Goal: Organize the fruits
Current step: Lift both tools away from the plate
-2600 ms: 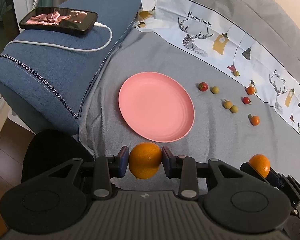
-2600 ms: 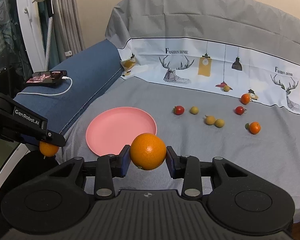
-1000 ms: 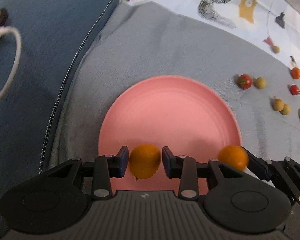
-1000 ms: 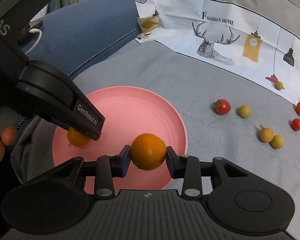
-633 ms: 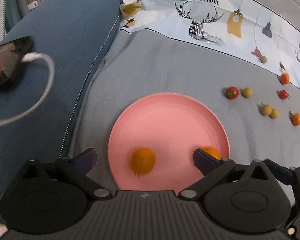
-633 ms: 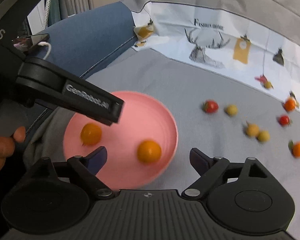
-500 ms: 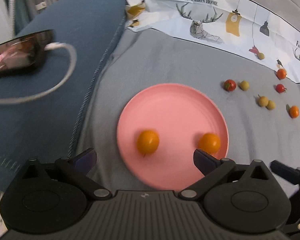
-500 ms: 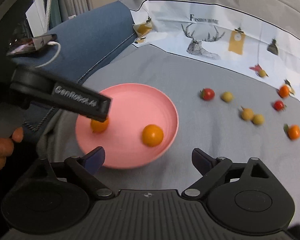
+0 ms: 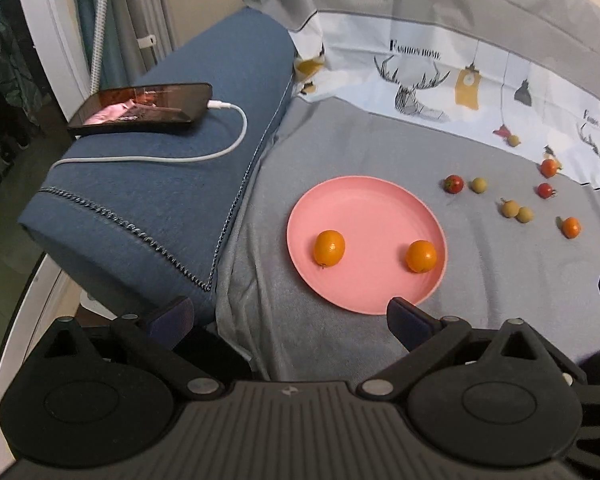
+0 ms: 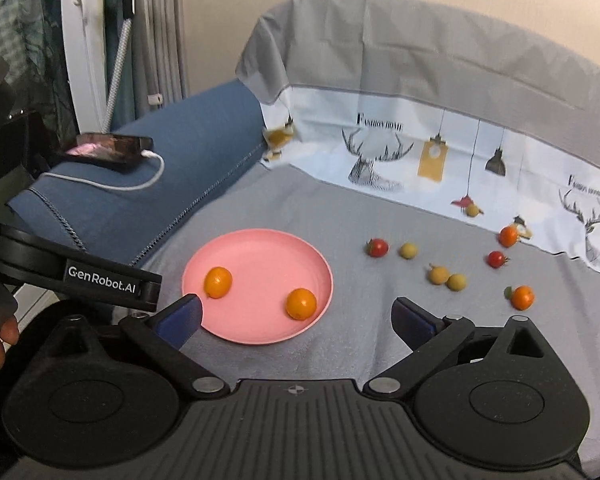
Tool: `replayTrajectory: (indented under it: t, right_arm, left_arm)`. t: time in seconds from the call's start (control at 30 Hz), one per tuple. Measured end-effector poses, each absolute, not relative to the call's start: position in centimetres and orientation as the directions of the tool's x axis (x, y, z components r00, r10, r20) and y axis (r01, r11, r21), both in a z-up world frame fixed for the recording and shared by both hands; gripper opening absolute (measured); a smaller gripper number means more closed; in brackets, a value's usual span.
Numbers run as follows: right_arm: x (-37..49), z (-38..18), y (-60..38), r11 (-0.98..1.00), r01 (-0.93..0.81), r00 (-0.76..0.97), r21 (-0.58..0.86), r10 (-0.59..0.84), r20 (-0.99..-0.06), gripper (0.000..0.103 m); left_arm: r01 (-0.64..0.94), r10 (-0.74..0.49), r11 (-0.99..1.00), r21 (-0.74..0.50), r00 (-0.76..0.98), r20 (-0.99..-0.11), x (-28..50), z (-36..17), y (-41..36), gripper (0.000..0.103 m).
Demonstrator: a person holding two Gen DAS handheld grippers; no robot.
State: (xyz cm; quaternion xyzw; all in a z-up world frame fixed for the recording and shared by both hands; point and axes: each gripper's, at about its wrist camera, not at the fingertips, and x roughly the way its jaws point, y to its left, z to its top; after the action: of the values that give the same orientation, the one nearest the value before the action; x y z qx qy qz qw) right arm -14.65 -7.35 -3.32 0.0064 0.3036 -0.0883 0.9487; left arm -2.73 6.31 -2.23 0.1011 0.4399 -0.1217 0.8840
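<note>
Two oranges [image 9: 329, 248] sit apart on the pink plate [image 9: 364, 200], loose and liable to roll off its shallow rim if nudged, while the left gripper [image 9: 290, 314] and right gripper [image 10: 296, 316] gape wide, empty.

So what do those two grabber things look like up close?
Both are matte black plastic. The right gripper has a ribbed middle plate, two round discs, silver pivot bolts and dark blue pads on its fingers. The left gripper looks alike; seen from the side, it carries white "GenRobot.AI" lettering.
</note>
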Motion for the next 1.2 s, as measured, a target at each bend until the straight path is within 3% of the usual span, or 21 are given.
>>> replayTrajectory:
  t: [0.57, 1.2]
  right_arm:
    - [-20.7, -0.4, -5.7, 0.981, 0.193, 0.868, -0.038, -0.188, -0.459, 0.102]
    - [-20.8, -0.6, -5.6, 0.977, 0.21, 0.864, -0.017, -0.194, -0.464, 0.102]
  left_arm:
    - [0.316, -0.182, 0.948, 0.046, 0.653, -0.735, -8.4, 1.1, 7.5, 0.103]
    - [0.338, -0.178, 0.939, 0.067, 0.645, -0.743, -8.5, 0.9, 7.1, 0.103]
